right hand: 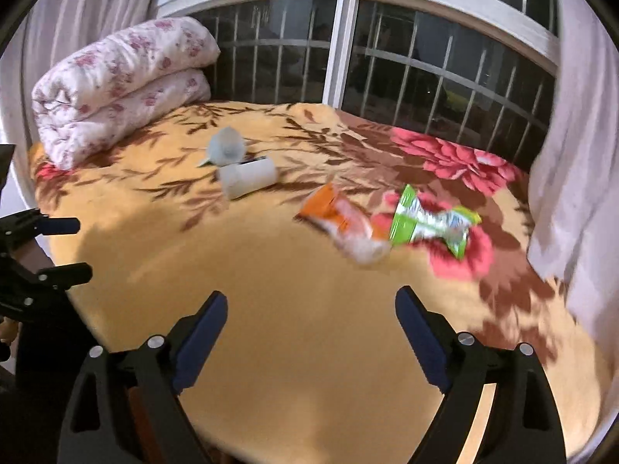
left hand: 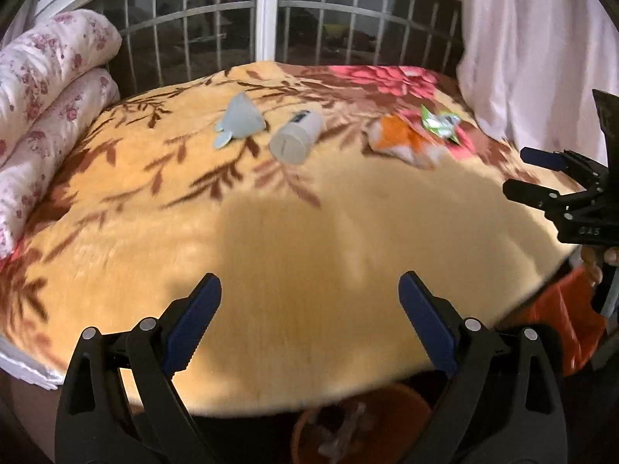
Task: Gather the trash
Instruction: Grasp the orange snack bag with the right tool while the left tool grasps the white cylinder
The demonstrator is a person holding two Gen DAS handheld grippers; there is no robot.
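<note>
Four pieces of trash lie on the flowered yellow blanket (left hand: 348,232). A crumpled pale blue paper cup (left hand: 240,121) (right hand: 227,147) sits furthest left, with a white cylindrical container (left hand: 297,137) (right hand: 247,178) on its side next to it. To the right are an orange-and-white wrapper (left hand: 406,141) (right hand: 344,228) and a green-and-white wrapper (left hand: 441,123) (right hand: 429,224). My left gripper (left hand: 309,309) hangs open above the blanket's near edge with nothing between its fingers. My right gripper (right hand: 311,317) (left hand: 534,174) is open and empty too, to the right of the left one.
A folded flowered quilt (left hand: 50,89) (right hand: 120,85) is stacked at the bed's far left. A barred window (left hand: 267,19) runs behind the bed and a white curtain (left hand: 534,46) hangs at right. An orange bin (left hand: 410,402) stands below the bed's near edge, orange plastic (left hand: 568,321) beside it.
</note>
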